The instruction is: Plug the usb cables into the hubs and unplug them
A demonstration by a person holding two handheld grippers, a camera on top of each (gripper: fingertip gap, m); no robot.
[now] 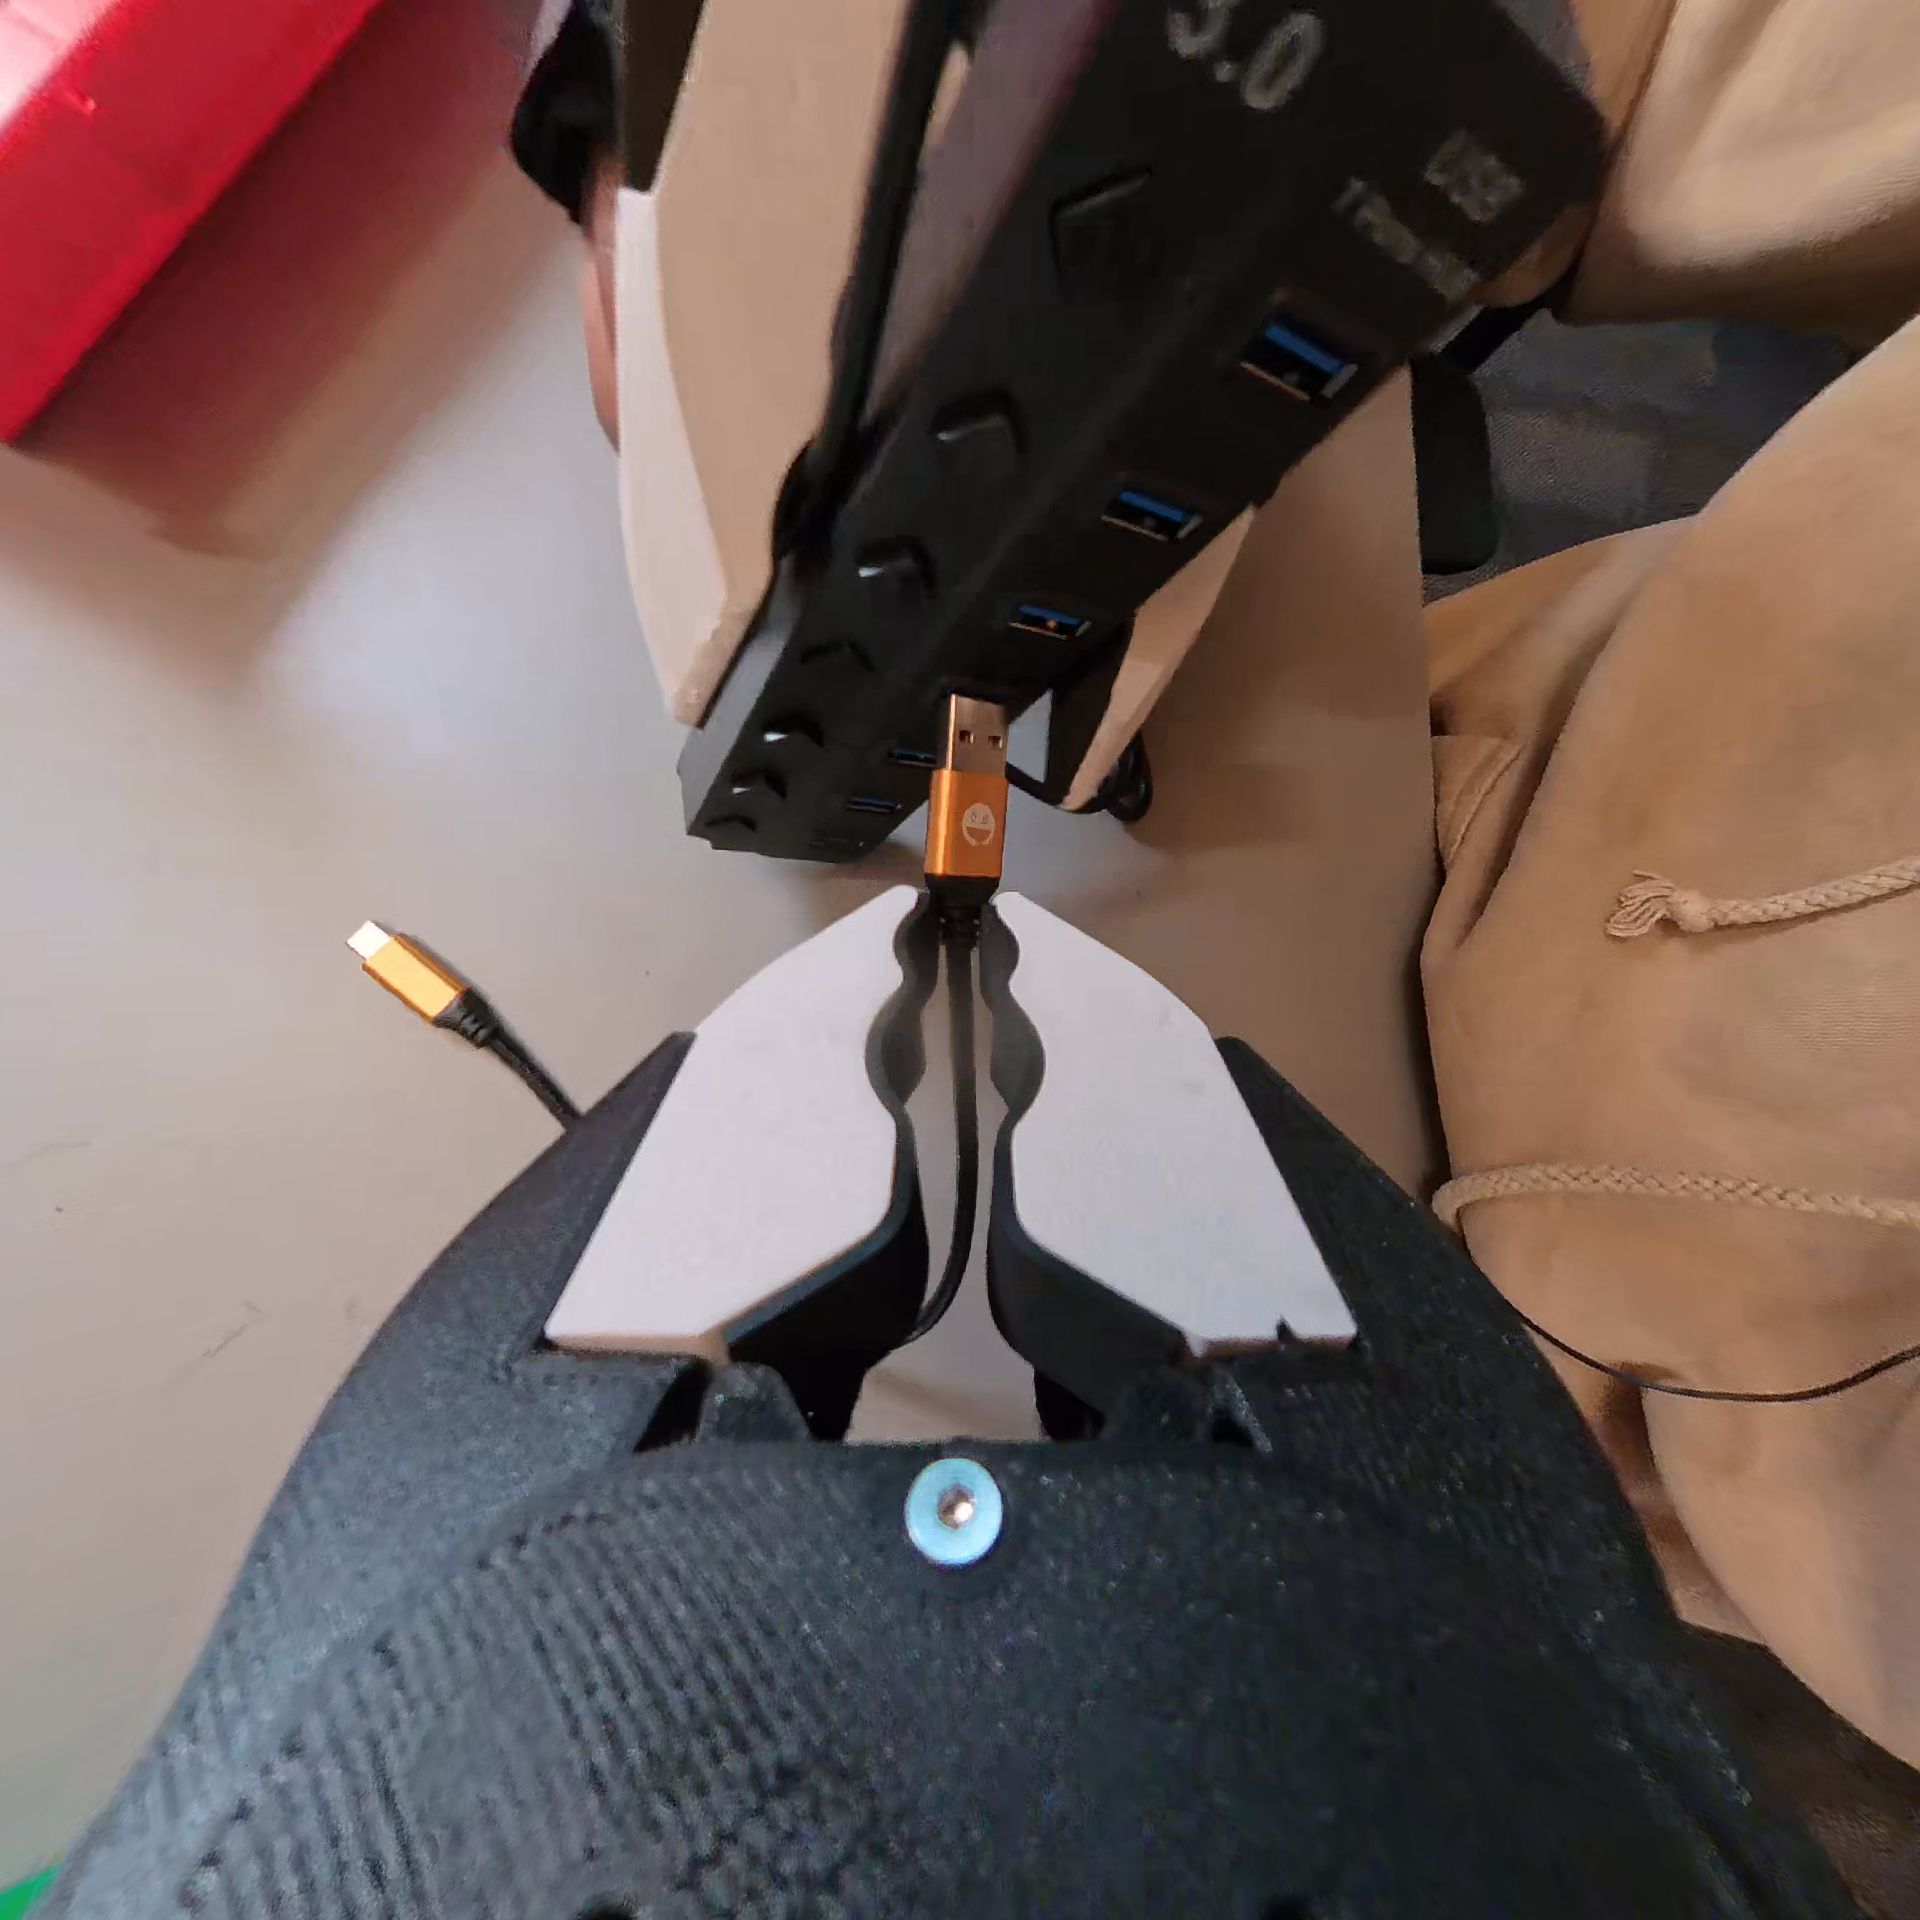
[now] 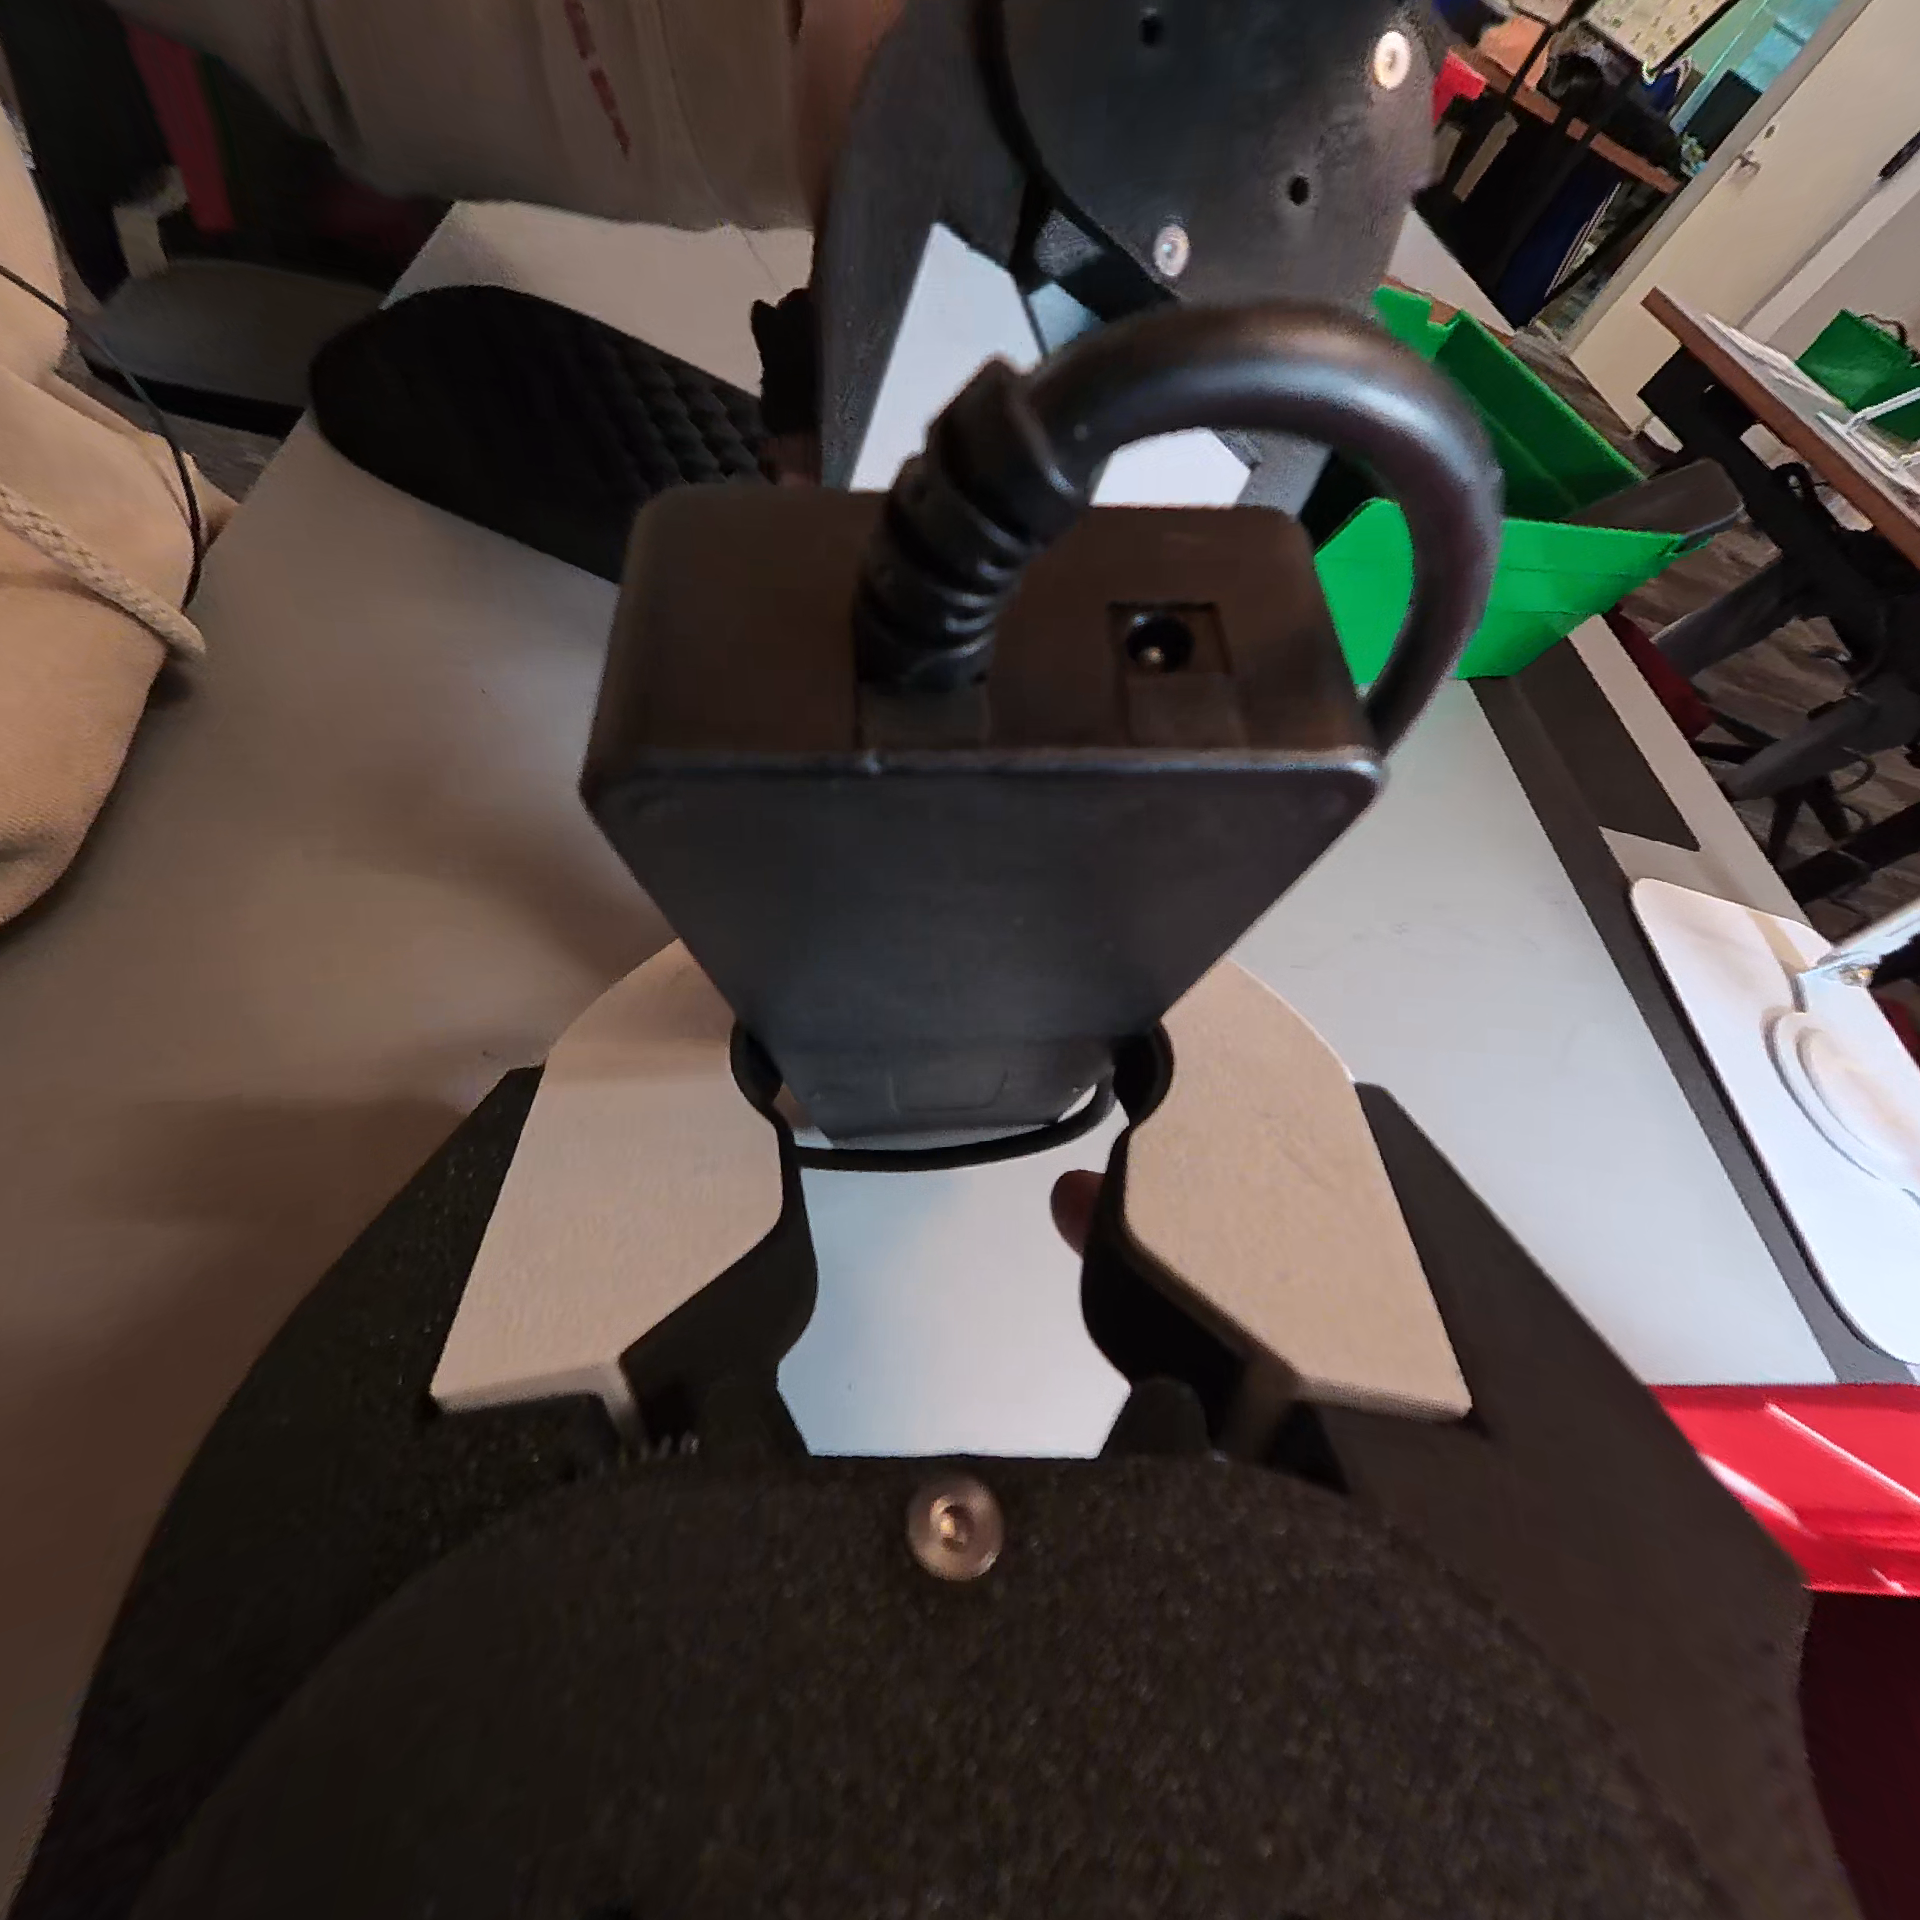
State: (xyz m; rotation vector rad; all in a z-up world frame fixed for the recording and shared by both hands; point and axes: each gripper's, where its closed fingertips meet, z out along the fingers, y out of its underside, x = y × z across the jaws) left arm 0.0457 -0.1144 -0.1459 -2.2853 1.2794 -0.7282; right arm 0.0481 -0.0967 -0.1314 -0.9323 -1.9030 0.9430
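My left gripper (image 1: pixel 954 902) is shut on a black cable just behind its orange USB-A plug (image 1: pixel 968 800). The plug's metal tip points at the side ports of a long black USB hub (image 1: pixel 1049 499), right at one port, not seated. The hub has several blue ports and a row of buttons. The cable's other orange end (image 1: pixel 407 971) lies on the table at the left. My right gripper (image 2: pixel 951 1060) is shut on the hub's end (image 2: pixel 966 862) and holds it above the table; the hub's own thick black cable (image 2: pixel 1288 416) loops up from it. The left gripper's body (image 2: pixel 1122 156) shows beyond.
A red bin (image 1: pixel 135 177) sits at the far left; it also shows in the right wrist view (image 2: pixel 1808 1475). A green bin (image 2: pixel 1496 520) and a white pad (image 2: pixel 1787 1091) lie on the white table (image 2: pixel 1455 935). A person's beige hoodie (image 1: pixel 1683 935) is close on the right.
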